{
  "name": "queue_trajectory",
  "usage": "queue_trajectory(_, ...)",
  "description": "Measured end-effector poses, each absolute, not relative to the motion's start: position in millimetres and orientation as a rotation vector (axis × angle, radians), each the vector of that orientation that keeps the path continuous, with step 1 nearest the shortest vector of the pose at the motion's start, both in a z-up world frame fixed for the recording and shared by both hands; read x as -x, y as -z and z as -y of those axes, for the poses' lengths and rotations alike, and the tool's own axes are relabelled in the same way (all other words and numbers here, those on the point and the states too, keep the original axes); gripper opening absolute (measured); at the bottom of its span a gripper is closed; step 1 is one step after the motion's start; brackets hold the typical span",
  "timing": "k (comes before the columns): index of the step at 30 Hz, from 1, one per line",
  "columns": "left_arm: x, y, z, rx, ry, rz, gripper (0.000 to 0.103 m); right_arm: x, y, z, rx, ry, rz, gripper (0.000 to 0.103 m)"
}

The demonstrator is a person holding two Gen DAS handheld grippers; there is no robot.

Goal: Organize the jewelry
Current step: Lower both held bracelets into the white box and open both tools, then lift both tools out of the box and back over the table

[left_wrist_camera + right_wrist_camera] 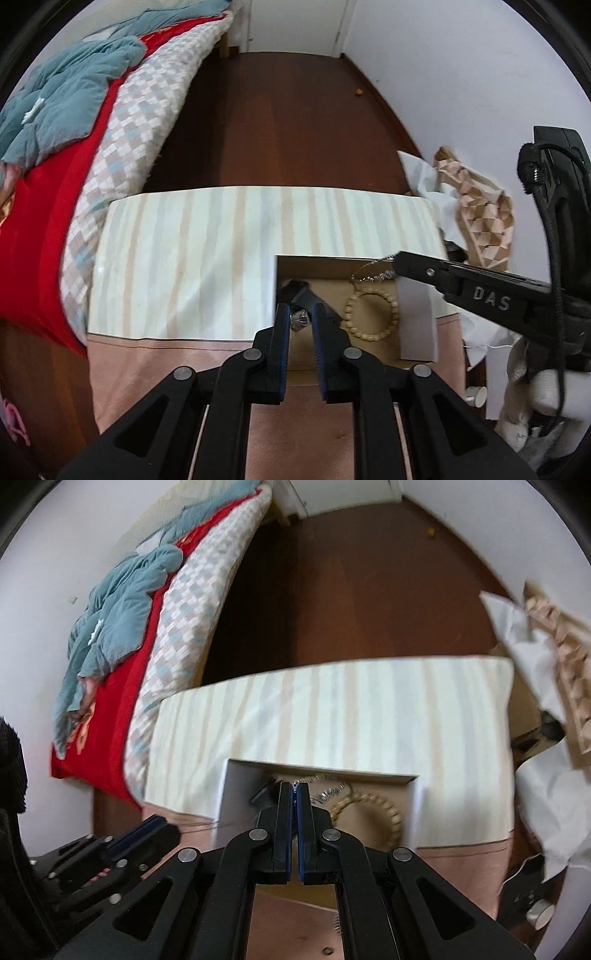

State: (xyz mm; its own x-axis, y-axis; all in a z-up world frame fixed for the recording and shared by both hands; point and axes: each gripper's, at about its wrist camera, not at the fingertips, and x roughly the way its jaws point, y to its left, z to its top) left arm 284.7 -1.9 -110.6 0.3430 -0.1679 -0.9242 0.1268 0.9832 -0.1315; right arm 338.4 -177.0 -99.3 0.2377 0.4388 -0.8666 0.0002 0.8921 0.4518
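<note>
Your right gripper (294, 788), clenched on a silver chain (371, 273), hangs it directly above the cardboard box (369, 347), while your left gripper (301, 314) waits released beside it.

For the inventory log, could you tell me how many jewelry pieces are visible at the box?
3: a beaded bracelet on the box floor, a silver chain pinched by the right gripper, and a silvery piece between the left gripper fingers. More may be hidden.
</note>
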Motion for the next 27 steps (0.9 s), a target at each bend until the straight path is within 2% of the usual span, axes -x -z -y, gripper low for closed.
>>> queue_trajectory(2, -286, 112, -1, 0.030, 0.166, -1.211, 0.013, -342, 105, 177, -0.428, -0.319, -1.337, 0.003)
queue_trajectory(3, -286, 112, -3, 0.024, 0.152, -1.208, 0.021, -342, 106, 175, -0.431, -0.319, -1.344, 0.010)
queue_trajectory(4, -285, 111, -5, 0.018, 0.141, -1.197, 0.028, -342, 106, 177, -0.437, -0.312, -1.345, 0.028)
queue_trajectory(5, -284, 109, -6, 0.011, 0.131, -1.187, 0.049, -340, 106, 179, -0.443, -0.307, -1.342, 0.039)
queue_trajectory(6, -283, 107, -7, 0.006, 0.115, -1.176, 0.070, -339, 106, 180, -0.447, -0.302, -1.339, 0.058)
queue_trajectory(7, -282, 105, -9, 0.004, 0.102, -1.160, 0.075, -338, 104, 183, -0.450, -0.290, -1.330, 0.065)
queue_trajectory(10, -281, 103, -12, -0.008, 0.081, -1.148, 0.079, -328, 95, 191, -0.385, -0.227, -1.305, 0.065)
queue_trajectory(11, -280, 103, -12, -0.023, 0.067, -1.144, 0.086, -323, 93, 195, -0.352, -0.196, -1.301, 0.067)
queue_trajectory(12, -279, 103, -12, -0.040, 0.049, -1.142, 0.095, -317, 91, 198, -0.309, -0.155, -1.296, 0.076)
queue_trajectory(13, -276, 103, -12, -0.058, 0.033, -1.135, 0.097, -310, 89, 199, -0.260, -0.113, -1.284, 0.087)
queue_trajectory(15, -271, 105, -11, -0.072, 0.016, -1.127, 0.098, -298, 88, 200, -0.186, -0.049, -1.271, 0.096)
queue_trajectory(17, -265, 108, -11, -0.076, 0.009, -1.122, 0.101, -283, 91, 202, -0.142, -0.003, -1.270, 0.097)
queue_trajectory(19, -258, 112, -8, -0.086, 0.007, -1.118, 0.102, -272, 96, 204, -0.127, 0.018, -1.278, 0.103)
queue_trajectory(27, -236, 114, 1, -0.116, 0.021, -1.101, 0.102, -234, 95, 201, -0.102, 0.063, -1.250, 0.103)
